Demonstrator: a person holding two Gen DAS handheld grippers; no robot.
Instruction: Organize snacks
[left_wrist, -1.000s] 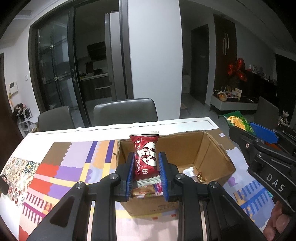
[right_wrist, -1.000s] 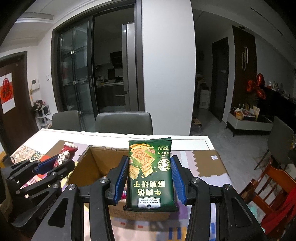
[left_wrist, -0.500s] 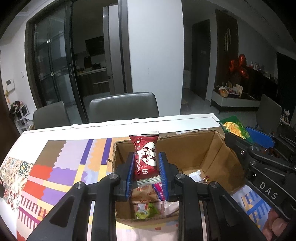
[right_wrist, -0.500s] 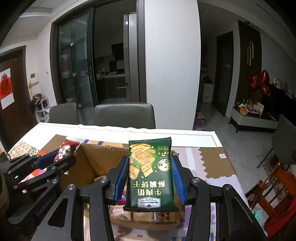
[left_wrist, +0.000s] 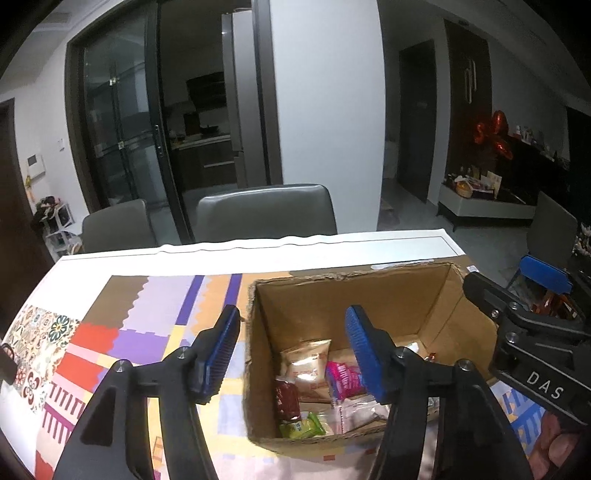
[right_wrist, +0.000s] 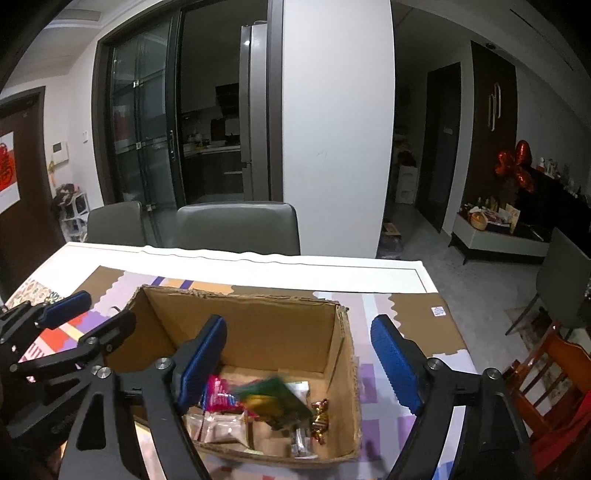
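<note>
A: Logging the left gripper (left_wrist: 291, 345): I read its jaws as wide apart, nothing between them, straddling the left wall of the cardboard box (left_wrist: 373, 295).

B: Right gripper (right_wrist: 303, 356)?

A: Jaws spread wide too, empty, over the box's right wall. The green cracker packet (right_wrist: 275, 400), blurred, lies inside on the other snacks; the red packet (left_wrist: 287, 400) sits by the near-left corner. Box stands on the patterned surface (left_wrist: 110, 332).

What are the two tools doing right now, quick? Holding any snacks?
Left tool: open, holding nothing, above the cardboard box.
Right tool: open, holding nothing; a blurred green packet is in the box below it.
</note>
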